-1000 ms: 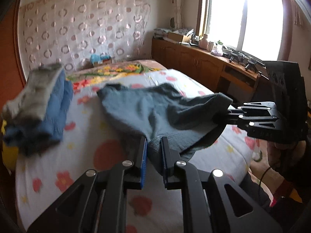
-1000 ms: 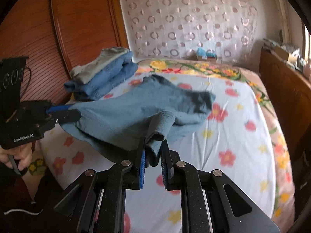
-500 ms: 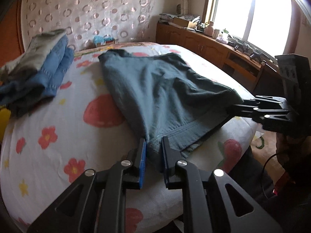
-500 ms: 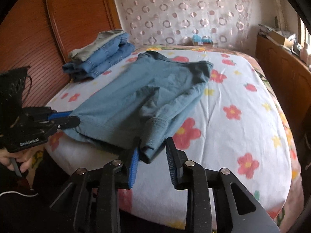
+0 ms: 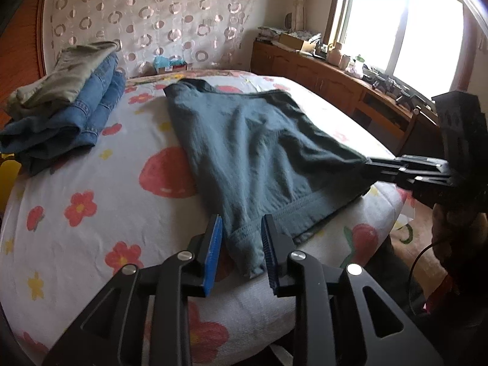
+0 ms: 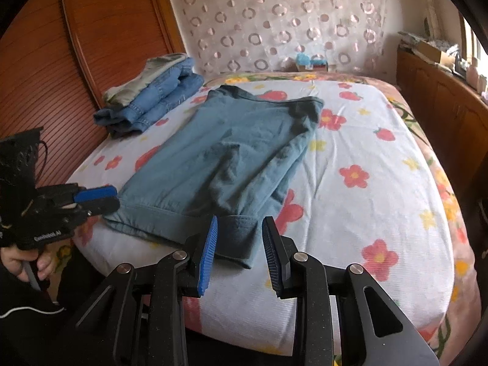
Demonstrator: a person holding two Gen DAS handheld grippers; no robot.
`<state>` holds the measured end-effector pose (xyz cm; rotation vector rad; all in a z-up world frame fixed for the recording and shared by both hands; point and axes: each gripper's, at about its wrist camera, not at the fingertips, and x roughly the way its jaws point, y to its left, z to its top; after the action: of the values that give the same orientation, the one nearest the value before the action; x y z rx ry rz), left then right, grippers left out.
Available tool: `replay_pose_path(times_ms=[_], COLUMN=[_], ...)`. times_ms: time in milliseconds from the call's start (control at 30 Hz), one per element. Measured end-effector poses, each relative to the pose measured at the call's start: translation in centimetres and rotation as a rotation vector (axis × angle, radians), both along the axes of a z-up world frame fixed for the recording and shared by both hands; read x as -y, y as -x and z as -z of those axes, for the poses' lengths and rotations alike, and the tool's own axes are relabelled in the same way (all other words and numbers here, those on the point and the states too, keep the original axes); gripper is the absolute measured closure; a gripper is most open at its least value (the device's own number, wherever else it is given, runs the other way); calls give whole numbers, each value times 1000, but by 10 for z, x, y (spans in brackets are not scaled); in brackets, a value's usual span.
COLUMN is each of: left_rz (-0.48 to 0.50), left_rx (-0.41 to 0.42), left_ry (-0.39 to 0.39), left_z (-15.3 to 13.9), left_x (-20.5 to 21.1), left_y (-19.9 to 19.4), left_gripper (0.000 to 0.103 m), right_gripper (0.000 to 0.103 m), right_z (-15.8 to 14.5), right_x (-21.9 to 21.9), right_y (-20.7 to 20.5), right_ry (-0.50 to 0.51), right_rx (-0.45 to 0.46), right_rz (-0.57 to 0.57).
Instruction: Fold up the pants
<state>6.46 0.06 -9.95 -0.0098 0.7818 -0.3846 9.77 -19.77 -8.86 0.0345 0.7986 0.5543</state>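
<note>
Both grippers, the left gripper (image 5: pixel 241 250) and the right gripper (image 6: pixel 239 251), are built of matte black linkages with silver screws and blue ribbed fingers (image 6: pixel 207 256). White lettering is printed on one housing; a dark sleeve with white piping is seen.

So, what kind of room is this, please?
Most likely a bedroom in a home. The pants lie on a bed with a flowered sheet, folded jeans are stacked near the wooden headboard, and a long wooden cabinet runs under the window.
</note>
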Motion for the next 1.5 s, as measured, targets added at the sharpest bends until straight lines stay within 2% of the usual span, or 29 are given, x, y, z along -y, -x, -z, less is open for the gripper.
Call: replay_pose_path(times_ms=[33, 167, 367, 500, 633, 800, 967, 1133, 1300, 1500], left_rz=[-1, -3, -6, -18, -14, -7, 8, 10, 12, 12], left_rx=[3, 4, -19, -56, -37, -15, 9, 11, 15, 16], left_ry=[0, 4, -15, -33, -32, -37, -34, -34, -29, -27], left_z=[-1, -1, 8, 20, 21, 22, 24, 24, 25, 25], left_x=[0, 1, 6, 5, 3, 3, 6, 7, 8, 8], left_y=[0, -7, -15, -19, -16, -14, -11, -10, -10, -9], left_gripper=[78, 78, 78, 78, 76, 74, 65, 65, 64, 64], right_gripper=[91, 92, 92, 84, 80, 72, 71, 71, 71, 71], right_z=[-1, -11, -10, 1, 13, 18, 16, 12, 14, 16], right_x=[-1, -7, -9, -5, -1, 9, 15, 25, 40, 25], right_y=[0, -3, -5, -4, -2, 5, 13, 21, 16, 1], right_ry=[-3, -56, -45, -1, 51, 42, 58, 54, 31, 43], right_rx=[3, 36, 36, 21, -5, -27, -20, -2, -5, -3], right_rz=[-8, -41, -34, -16, 4, 14, 17, 25, 88, 75])
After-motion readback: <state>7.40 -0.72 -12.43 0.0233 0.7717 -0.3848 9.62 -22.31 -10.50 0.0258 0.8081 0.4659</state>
